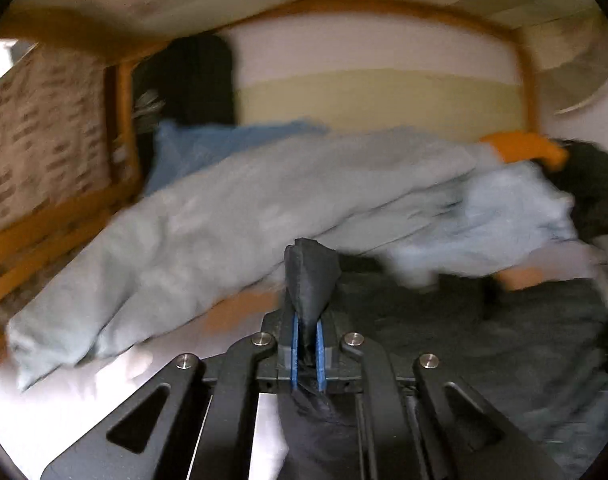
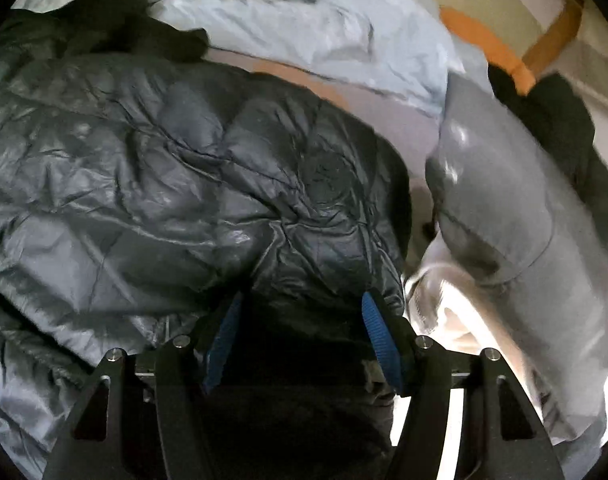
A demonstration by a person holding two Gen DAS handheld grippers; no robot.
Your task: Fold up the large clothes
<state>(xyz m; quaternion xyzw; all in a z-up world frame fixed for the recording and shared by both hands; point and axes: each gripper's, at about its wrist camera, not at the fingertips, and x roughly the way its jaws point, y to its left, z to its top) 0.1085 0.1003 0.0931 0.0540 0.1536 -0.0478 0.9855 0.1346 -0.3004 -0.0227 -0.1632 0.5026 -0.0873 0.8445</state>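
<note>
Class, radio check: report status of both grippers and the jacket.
Left gripper shut on jacket fabric. Right gripper open, jaws astride jacket. Pale duvet bunched behind it.

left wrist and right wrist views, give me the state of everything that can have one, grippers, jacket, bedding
left gripper: shut on a pinch of the black puffer jacket
right gripper: open, fingers astride the jacket
black puffer jacket: spread on the bed, crumpled, not folded
light blue duvet: bunched up in a heap
grey garment: rumpled beside the jacket
</note>
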